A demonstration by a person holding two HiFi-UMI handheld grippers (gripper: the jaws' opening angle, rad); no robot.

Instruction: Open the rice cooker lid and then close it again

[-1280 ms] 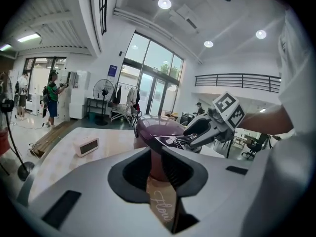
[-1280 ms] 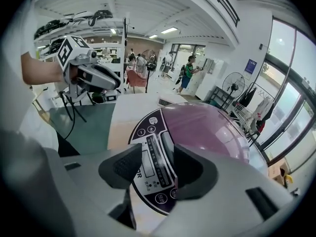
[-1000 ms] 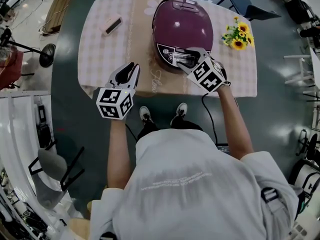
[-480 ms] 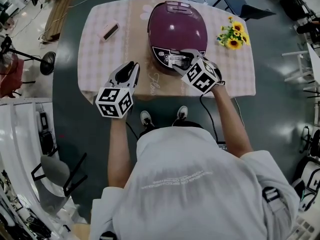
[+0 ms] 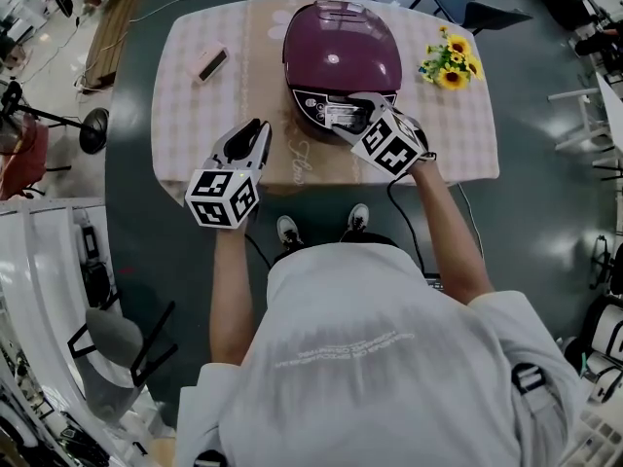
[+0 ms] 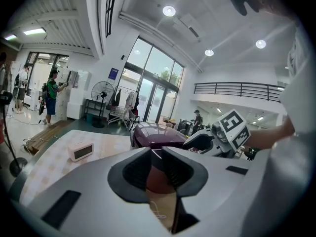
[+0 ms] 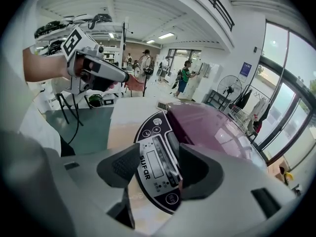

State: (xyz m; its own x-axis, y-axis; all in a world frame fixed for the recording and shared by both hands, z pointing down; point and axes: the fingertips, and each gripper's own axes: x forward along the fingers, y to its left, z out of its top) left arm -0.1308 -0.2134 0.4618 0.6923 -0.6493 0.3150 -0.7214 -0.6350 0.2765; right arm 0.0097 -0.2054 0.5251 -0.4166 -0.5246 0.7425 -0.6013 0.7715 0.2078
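Two grippers work a maroon rice cooker (image 5: 341, 52). The right gripper (image 7: 157, 168) has its jaws spread, just opened wider, with the cooker's control panel (image 7: 148, 132) between them ungripped. The lid is shut and the contents are unseen. The left gripper (image 6: 155, 158), narrowly parted and empty, hovers at the table (image 5: 195, 115) edge with the cooker ahead to its right.

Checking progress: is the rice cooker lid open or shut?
Shut: the purple lid lies flush, with no gap above the control panel.
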